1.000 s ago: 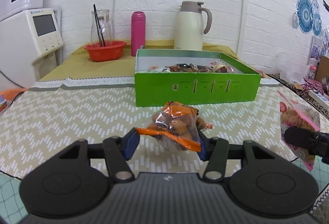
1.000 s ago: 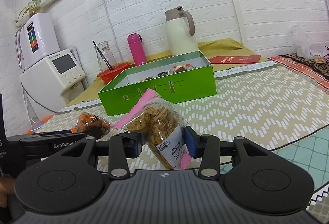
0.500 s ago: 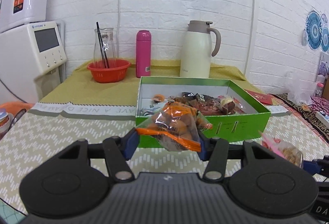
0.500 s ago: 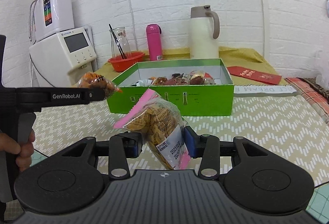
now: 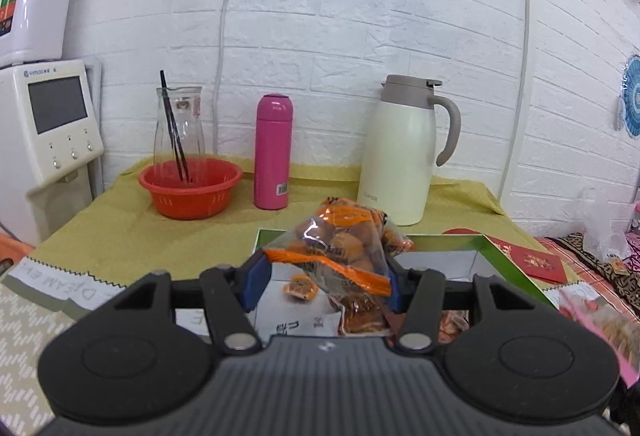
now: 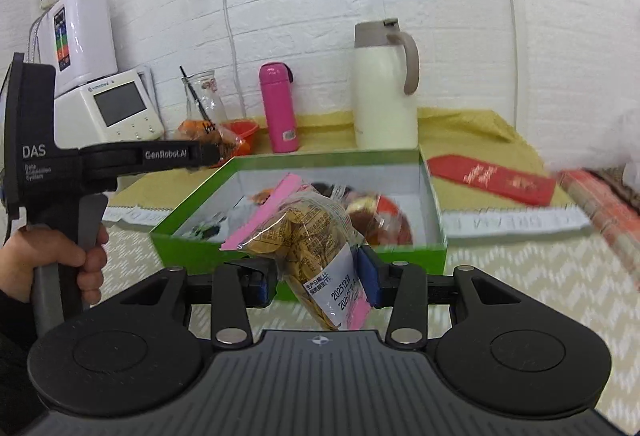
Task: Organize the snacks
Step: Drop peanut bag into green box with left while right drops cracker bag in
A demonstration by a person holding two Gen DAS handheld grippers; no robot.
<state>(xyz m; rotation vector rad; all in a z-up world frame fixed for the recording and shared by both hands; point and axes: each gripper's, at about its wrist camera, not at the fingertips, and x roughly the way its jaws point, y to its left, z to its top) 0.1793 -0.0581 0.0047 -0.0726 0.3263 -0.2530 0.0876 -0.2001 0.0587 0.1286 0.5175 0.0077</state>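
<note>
Both claws moved up from bench level toward the green box (image 6: 304,256) w/in the last sec, so drop-off looks next. Left claw (image 5: 326,282) clamps orange bag (image 5: 344,248), level, above box interior. Right claw (image 6: 316,282) clamps pink bag (image 6: 308,236), just short of box's front wall.

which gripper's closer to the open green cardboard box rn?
Left. The left gripper is already above the open green cardboard box interior; the right gripper is short of its near wall.

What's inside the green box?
The green box holds wrapped snacks, dark and reddish ones, on its white floor. The pink-edged snack bag in the right gripper covers the middle.
</note>
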